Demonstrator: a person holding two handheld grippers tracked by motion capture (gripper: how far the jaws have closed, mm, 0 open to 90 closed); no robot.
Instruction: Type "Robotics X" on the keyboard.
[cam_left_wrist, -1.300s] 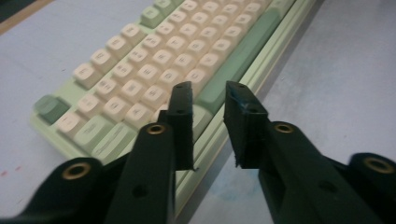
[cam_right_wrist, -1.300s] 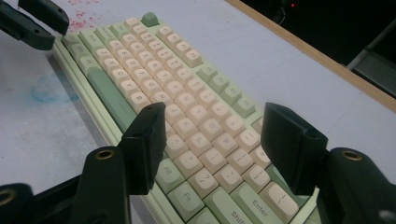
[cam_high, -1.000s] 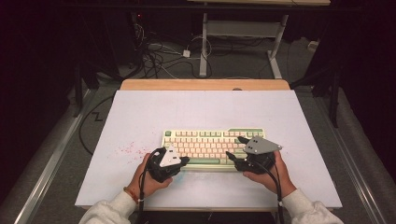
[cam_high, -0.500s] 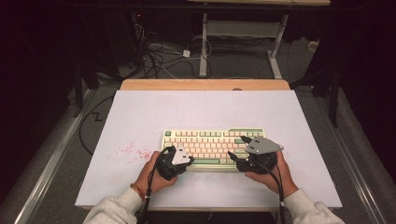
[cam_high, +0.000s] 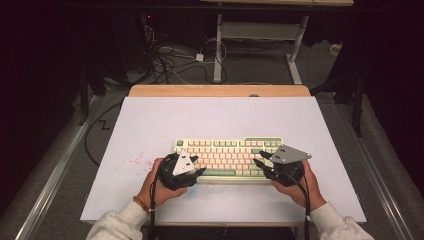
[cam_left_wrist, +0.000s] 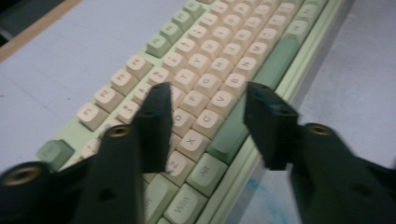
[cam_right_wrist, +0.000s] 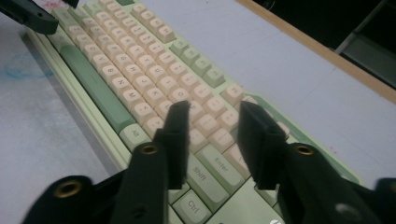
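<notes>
A wide white table top (cam_high: 150, 125) with a wooden strip (cam_high: 220, 90) along its far edge carries everything here. Faint pink specks (cam_high: 134, 160) mark the white surface near its left side, and a blue smear (cam_right_wrist: 21, 65) shows beside the near edge of the keyboard.

The mechanical keyboard (cam_high: 227, 152) lies flat toward the near middle of the table, its long side running left to right. It has a pale green case, cream letter keys and darker green modifier keys, with a long green space bar (cam_left_wrist: 275, 60) on the row closest to the person.

The person's forearms in light sleeves come in from the bottom, one hand at each end of the keyboard. The left gripper (cam_left_wrist: 205, 100) hangs over the left end of the bottom rows. Its jaws have just been opening and now stand apart with a clear gap; one jaw is above the cream letter keys, the other above the near rim of the case, and nothing is held between them.

The right gripper (cam_right_wrist: 210, 116) hovers over the right end, above the Enter key (cam_right_wrist: 219, 161) and Shift key (cam_right_wrist: 198, 173). Its jaws have just been closing to a narrower gap, yet they stay parted and clamp nothing.
</notes>
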